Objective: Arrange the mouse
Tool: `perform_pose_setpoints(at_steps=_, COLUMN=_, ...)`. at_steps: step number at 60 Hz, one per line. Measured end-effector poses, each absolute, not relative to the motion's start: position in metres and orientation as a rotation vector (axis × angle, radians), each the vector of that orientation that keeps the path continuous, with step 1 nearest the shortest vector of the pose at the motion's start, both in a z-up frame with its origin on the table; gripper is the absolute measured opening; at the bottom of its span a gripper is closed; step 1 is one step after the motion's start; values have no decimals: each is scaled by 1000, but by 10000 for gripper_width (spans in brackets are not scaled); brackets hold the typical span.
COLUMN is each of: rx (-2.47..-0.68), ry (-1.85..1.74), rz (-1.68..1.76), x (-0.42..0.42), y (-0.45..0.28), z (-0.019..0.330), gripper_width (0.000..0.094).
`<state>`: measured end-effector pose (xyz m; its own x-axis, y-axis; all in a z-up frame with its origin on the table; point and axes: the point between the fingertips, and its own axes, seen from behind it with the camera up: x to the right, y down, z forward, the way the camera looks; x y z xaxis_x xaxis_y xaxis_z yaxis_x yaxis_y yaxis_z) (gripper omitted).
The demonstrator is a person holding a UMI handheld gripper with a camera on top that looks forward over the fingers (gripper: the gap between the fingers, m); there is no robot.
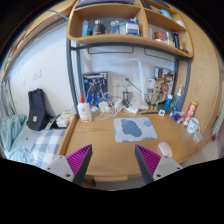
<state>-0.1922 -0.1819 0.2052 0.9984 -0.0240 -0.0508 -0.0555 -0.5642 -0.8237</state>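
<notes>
A small pale pink mouse (165, 149) lies on the wooden desk (112, 155), just right of my right finger. A grey-blue mouse mat (134, 128) lies further back on the desk, beyond the fingers and a little right of centre. My gripper (112, 158) is open and empty, hovering above the desk's front part, with its purple pads (80, 158) wide apart. Only bare desk shows between the fingers.
Bottles, a poster box and clutter (100, 100) line the desk's back edge. A wooden shelf (125, 35) hangs above. A bed with checked bedding (30, 140) and a black bag stands to the left. Small items (192, 122) crowd the desk's right end.
</notes>
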Motion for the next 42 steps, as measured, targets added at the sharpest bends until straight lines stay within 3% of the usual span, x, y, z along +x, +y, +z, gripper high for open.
perform_pose_setpoints(at_steps=8, rx=-2232, ry=96, rz=29, x=-139, y=-192, z=145, gripper_width=859)
perform_pose_setpoints(at_steps=9, rx=-2212, ry=92, rz=33, x=-125, y=-190, z=125, gripper_width=859)
perform_pose_setpoints(at_steps=24, rx=-2324, ry=197, rz=-64, x=18, y=-198, z=36, gripper_width=854)
perform_pose_setpoints(at_steps=42, rx=-2301, ry=96, rz=-31, x=92, y=-133, z=-10, gripper_width=845)
